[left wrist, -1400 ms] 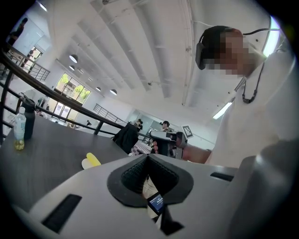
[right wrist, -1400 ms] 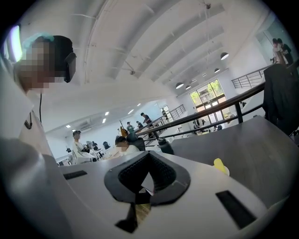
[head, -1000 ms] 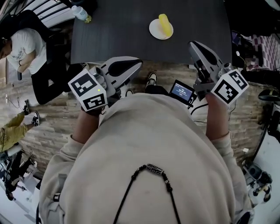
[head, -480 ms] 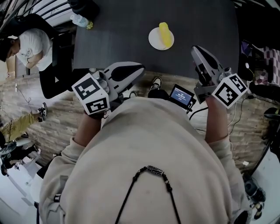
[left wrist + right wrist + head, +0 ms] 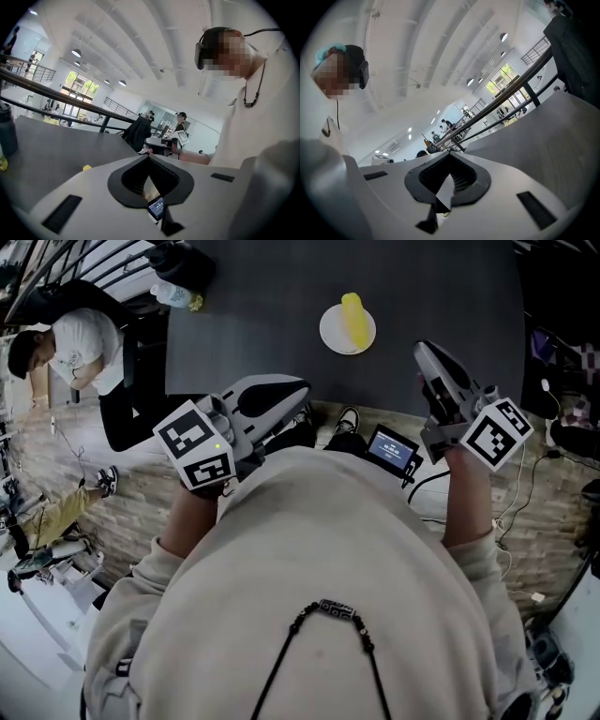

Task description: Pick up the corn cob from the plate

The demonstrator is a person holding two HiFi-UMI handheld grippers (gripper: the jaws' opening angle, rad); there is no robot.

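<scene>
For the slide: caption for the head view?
Left gripper and right gripper, both shut, at the dark table edge; corn cob on plate ahead, untouched.

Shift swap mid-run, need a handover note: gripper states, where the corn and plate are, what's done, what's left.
Left gripper: fingers together, nothing held, by the near edge of the dark table.
Right gripper: fingers together, empty, near the same edge, to the right of the plate.
Corn cob lies on the white plate on the table, untouched.
Done: nothing yet.
Left: open a gripper, reach the plate, grip the cob, lift it.
</scene>
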